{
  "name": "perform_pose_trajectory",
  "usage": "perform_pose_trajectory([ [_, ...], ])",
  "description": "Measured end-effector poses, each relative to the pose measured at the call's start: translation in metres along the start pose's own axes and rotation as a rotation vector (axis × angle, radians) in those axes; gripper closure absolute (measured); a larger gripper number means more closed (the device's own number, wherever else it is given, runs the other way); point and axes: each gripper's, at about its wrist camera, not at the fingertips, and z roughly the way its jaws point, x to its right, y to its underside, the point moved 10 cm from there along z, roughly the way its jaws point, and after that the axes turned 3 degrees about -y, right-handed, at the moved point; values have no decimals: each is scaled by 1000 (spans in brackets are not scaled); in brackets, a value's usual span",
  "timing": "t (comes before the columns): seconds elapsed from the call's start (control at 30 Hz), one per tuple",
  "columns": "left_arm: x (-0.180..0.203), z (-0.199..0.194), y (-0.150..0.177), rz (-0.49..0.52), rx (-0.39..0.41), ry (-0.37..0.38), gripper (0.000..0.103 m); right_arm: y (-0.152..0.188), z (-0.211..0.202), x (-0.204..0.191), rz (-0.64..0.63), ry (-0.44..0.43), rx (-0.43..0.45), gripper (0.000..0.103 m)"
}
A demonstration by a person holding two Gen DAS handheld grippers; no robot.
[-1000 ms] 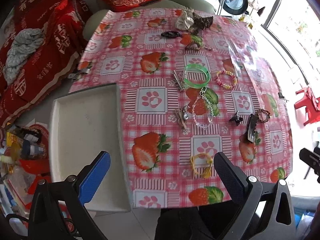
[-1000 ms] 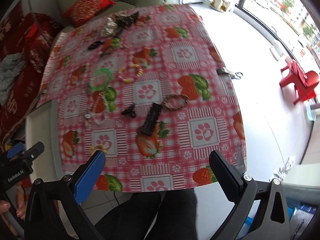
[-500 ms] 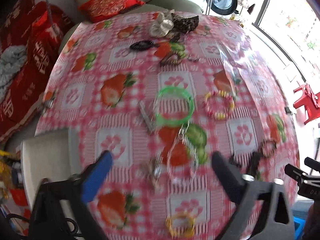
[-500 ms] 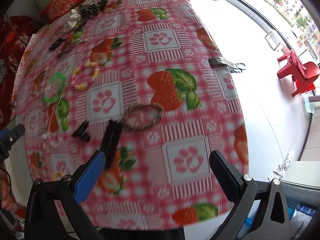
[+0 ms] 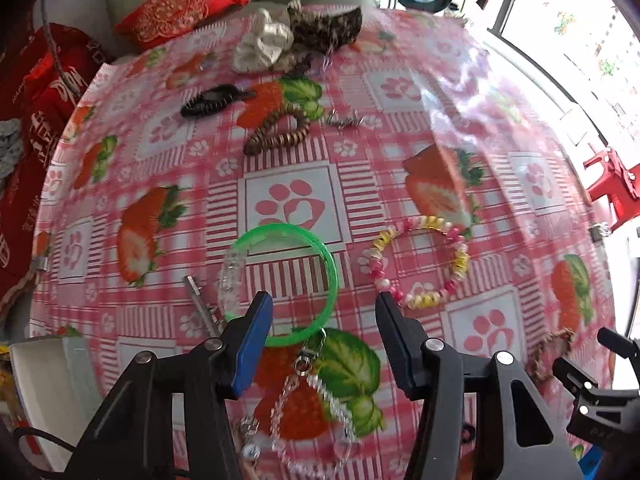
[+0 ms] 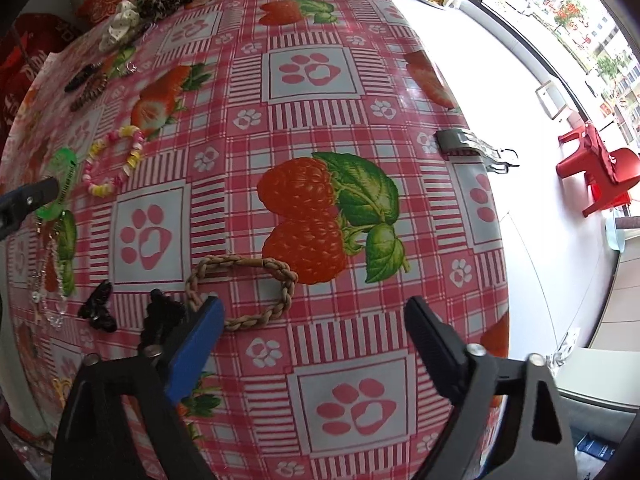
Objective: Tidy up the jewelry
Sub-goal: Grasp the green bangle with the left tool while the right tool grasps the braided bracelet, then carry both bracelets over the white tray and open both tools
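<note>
The left gripper (image 5: 324, 312) hangs over the green bangle (image 5: 280, 284), jaws closing astride its near rim — pads not pressing. The right gripper (image 6: 316, 320) is closing too, the braided tan bracelet (image 6: 244, 292) partly between its fingers, untouched. Both lie mid-table on the strawberry tablecloth (image 6: 360, 80); a bead bracelet (image 5: 420, 264) sits beside the bangle.

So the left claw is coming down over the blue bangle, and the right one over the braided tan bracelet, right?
Not quite: the bangle under the left claw is green, not blue, as the left wrist view shows. The rest holds: the right claw hangs over the braided tan bracelet. Both claws are closing, with nothing pinched yet.
</note>
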Motion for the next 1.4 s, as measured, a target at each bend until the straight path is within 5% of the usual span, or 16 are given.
perform_pose_trajectory([
  [0.3,0,27,-4,2,-34,4,42,-8,12,-17,-23,-27,5,34],
  [0.4,-1,29,-4,-2,-35,12,43,-9,9,-22,-21,-27,6,51],
  [0.57,3,28,-8,17,-22,35,88,-10,3,-23,-23,-34,8,91],
  [1.1,-16,-48,-1,-51,127,93,90,-34,-43,-18,31,-121,110,94],
  [1.4,-73,-94,13,-164,194,82,90,-51,-82,-68,-50,-186,172,94],
])
